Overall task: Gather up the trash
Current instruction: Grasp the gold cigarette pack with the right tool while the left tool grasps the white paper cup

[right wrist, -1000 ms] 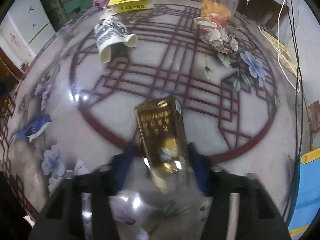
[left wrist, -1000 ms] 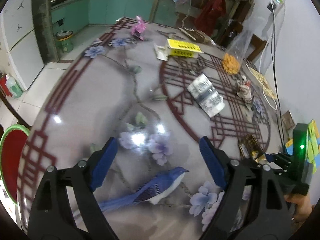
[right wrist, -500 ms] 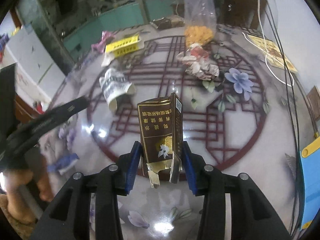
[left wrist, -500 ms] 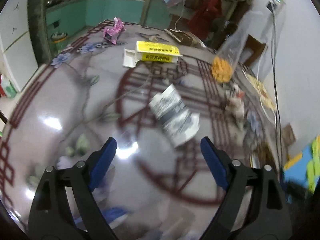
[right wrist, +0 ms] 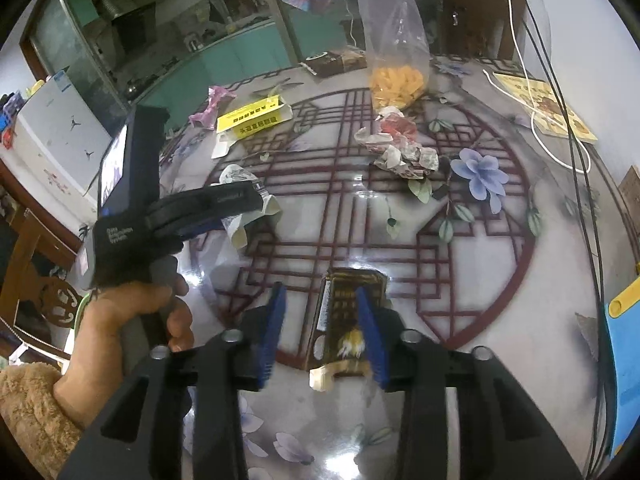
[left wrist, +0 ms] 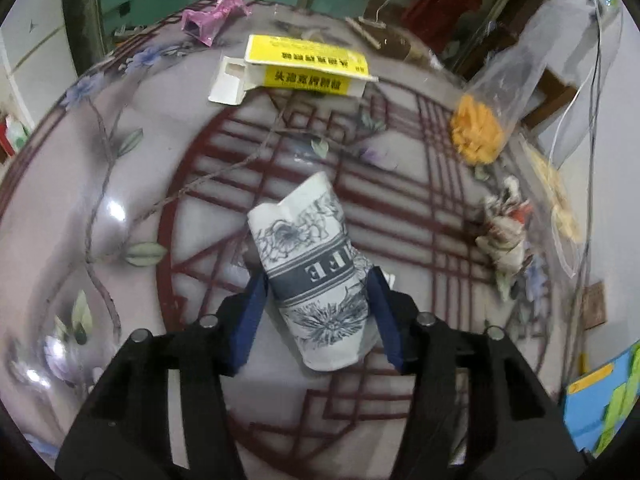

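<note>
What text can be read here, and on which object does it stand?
"FFE", upside down, partly hidden: white paper cup with grey flowers.
Yellow cardboard box: Chinese characters, too blurred.
Brown cigarette pack: gold characters, too small.
Black left gripper: white print, unreadable.

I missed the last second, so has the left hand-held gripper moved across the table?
Yes. The left hand-held gripper went from the painted bird toward the table's red lattice, jaws closing around the crushed floral paper cup.

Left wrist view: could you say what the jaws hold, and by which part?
The crushed paper cup, across its dark middle band; the jaws have just been closing on it.
</note>
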`<state>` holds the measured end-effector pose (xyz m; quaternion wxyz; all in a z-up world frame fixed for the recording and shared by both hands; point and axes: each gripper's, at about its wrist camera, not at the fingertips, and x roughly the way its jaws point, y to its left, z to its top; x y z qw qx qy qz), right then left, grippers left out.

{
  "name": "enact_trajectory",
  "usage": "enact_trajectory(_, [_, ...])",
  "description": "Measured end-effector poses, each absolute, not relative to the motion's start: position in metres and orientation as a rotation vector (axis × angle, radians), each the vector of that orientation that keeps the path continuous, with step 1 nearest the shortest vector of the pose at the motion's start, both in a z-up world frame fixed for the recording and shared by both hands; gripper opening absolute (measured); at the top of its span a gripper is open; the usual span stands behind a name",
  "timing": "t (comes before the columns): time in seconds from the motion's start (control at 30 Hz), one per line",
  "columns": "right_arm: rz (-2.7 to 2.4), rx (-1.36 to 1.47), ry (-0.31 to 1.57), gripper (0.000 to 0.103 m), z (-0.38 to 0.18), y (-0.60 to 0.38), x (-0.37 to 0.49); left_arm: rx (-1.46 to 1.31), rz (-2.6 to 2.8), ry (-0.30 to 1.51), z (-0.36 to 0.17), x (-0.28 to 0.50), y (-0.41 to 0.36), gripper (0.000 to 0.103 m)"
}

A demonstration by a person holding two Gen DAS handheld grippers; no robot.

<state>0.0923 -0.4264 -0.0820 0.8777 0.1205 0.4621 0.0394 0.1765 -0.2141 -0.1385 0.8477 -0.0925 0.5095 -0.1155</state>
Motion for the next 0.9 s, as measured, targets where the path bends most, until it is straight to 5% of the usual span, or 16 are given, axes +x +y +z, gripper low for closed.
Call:
enact_trajectory(0.17, [0.089,0.283,0.985,0.020,-0.087,-0.430,0.095,-0.125,-0.277,1.060,-0.131,0.166,-0.207,0.043])
enact_trajectory(0.3, [0.053,0.339,1.005,0.054,-0.093,-0.441,0.095,-0.154,-0.307,1.057,-0.124,0.155,-0.187,0.043])
enact_trajectory(0.43, [0.029,0.351,1.045,0.060,-0.104,-0.442,0.097,-0.153,-0.337,1.055,-0.116,0.139,-0.163,0.043])
enact_trajectory(0.7, [0.021,0.291,1.143,0.058,-0.132,-0.424,0.103,-0.064,-0.392,1.038,-0.089,0.104,-0.120,0.044])
enact_trajectory(0.8, [0.011,0.276,1.172,0.042,-0.142,-0.420,0.102,0.027,-0.404,1.017,-0.077,0.089,-0.103,0.044])
enact_trajectory(0.9, [0.008,0.276,1.158,0.041,-0.140,-0.419,0.100,0.092,-0.408,0.984,-0.065,0.075,-0.083,0.044])
